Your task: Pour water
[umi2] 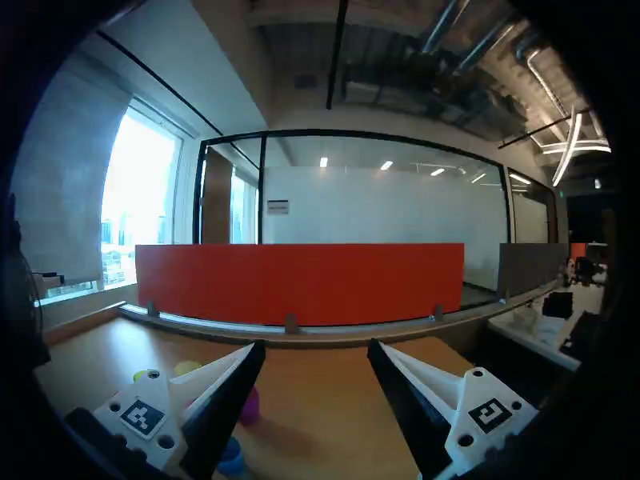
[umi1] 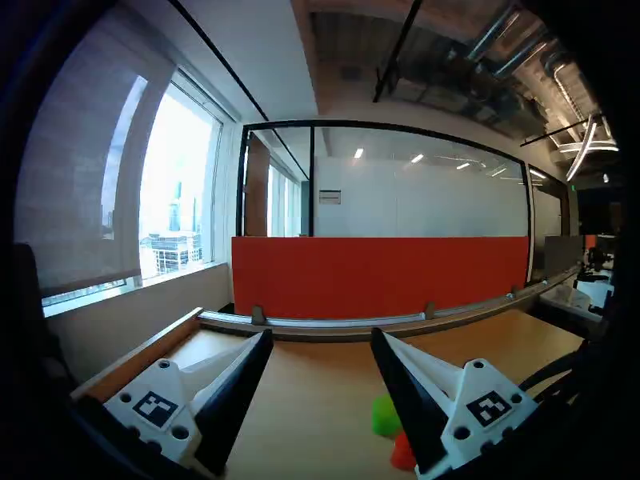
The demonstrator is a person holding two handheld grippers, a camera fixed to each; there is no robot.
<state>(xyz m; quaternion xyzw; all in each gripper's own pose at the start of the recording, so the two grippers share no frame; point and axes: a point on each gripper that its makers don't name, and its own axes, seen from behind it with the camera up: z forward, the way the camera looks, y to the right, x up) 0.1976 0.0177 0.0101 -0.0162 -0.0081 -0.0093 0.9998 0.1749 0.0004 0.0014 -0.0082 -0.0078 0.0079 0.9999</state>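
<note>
Left gripper (umi1: 320, 334) — jaws wide apart, empty — hangs over wooden desk (umi1: 320, 400); green cup (umi1: 386, 416) & orange cup (umi1: 402, 452) sit just beside its rt finger. Right gripper (umi2: 314, 346), likewise wide open w/ nothing held, has purple cup (umi2: 252, 408) by its left finger. Red partition (umi1: 376, 276) stands behind.

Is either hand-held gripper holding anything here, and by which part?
Nothing is held: the left hand-held gripper and the right hand-held gripper are both open above the light wooden desk.

Smooth wooden desk (umi1: 320, 400), matt orange divider (umi1: 376, 276), clear glass partition (umi1: 416, 192), plastic green cup (umi1: 386, 416)
</note>
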